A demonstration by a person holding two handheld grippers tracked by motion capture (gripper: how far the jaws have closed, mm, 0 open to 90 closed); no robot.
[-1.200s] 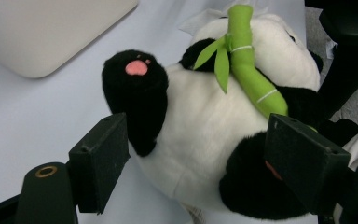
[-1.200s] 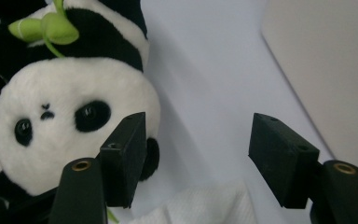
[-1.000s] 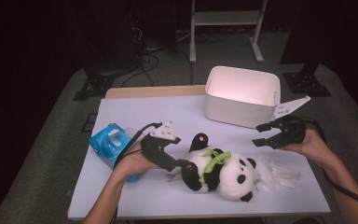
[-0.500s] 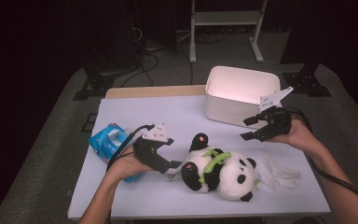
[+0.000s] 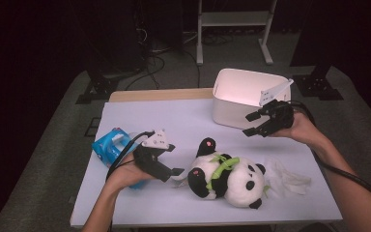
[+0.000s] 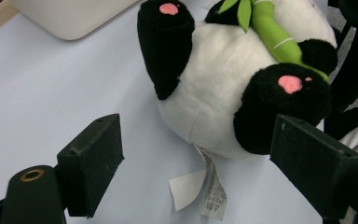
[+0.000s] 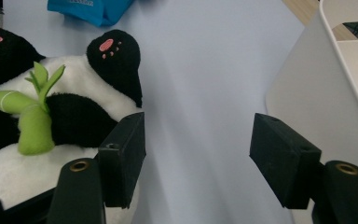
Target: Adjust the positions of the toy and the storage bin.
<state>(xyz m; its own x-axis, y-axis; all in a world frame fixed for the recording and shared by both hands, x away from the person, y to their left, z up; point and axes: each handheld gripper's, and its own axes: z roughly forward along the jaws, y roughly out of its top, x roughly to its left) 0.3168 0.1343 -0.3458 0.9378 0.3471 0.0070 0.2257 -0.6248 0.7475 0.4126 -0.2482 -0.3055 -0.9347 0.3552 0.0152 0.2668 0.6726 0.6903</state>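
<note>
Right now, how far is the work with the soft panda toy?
Nothing looks finished: the black-and-white plush panda lies on the table, outside the white plastic bin. In hand: the left claw stands open at its bottom end, near its sewn label, not gripping. The right claw hovers open beside the bin. Left: probably grasping and moving it.

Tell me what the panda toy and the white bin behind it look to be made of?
The panda toy looks like soft plush: fuzzy black and white pile, a felt-like green bamboo sprig, a sewn-in fabric tag. The white bin looks like rigid plastic with a smooth matte finish and rounded corners, though coated metal can't be ruled out.
</note>
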